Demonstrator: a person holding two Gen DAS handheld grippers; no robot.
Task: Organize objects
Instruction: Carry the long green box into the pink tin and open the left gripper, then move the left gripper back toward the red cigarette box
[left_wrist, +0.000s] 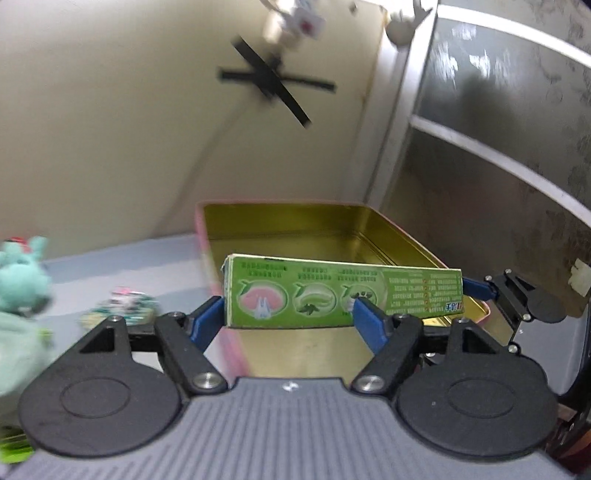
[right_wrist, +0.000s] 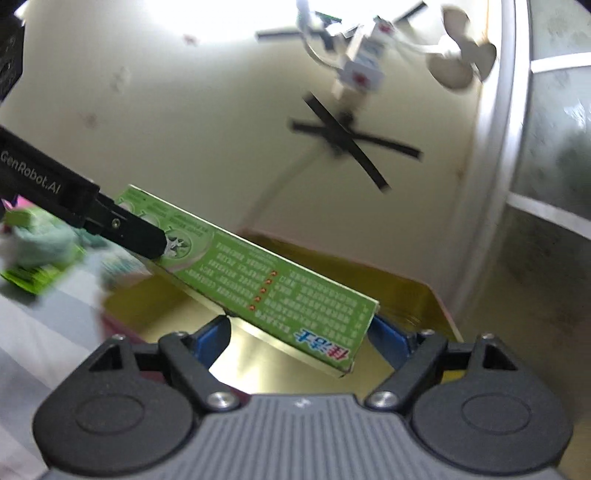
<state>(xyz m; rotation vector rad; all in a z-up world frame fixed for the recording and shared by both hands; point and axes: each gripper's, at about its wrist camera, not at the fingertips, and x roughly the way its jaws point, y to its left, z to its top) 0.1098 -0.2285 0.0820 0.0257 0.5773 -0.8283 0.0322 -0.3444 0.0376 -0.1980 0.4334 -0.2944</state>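
Note:
A long green toothpaste box (left_wrist: 343, 293) is held level above an open gold-lined tin with a pink outside (left_wrist: 332, 232). My left gripper (left_wrist: 288, 317) is shut on the box's left half. My right gripper (right_wrist: 299, 336) grips the box's other end (right_wrist: 325, 325), which lies between its blue fingers; in the left wrist view its black fingers (left_wrist: 517, 295) show at the box's right end. The left gripper's black finger (right_wrist: 136, 236) shows on the box in the right wrist view. The tin's gold floor (right_wrist: 258, 354) lies under the box.
A mint-green plush toy (left_wrist: 22, 273) and a small patterned packet (left_wrist: 122, 306) lie on the grey table at left. A green packet (right_wrist: 33, 277) lies at the left. A beige wall with black tape (left_wrist: 273, 85) stands behind. A frosted glass door (left_wrist: 498, 129) is at right.

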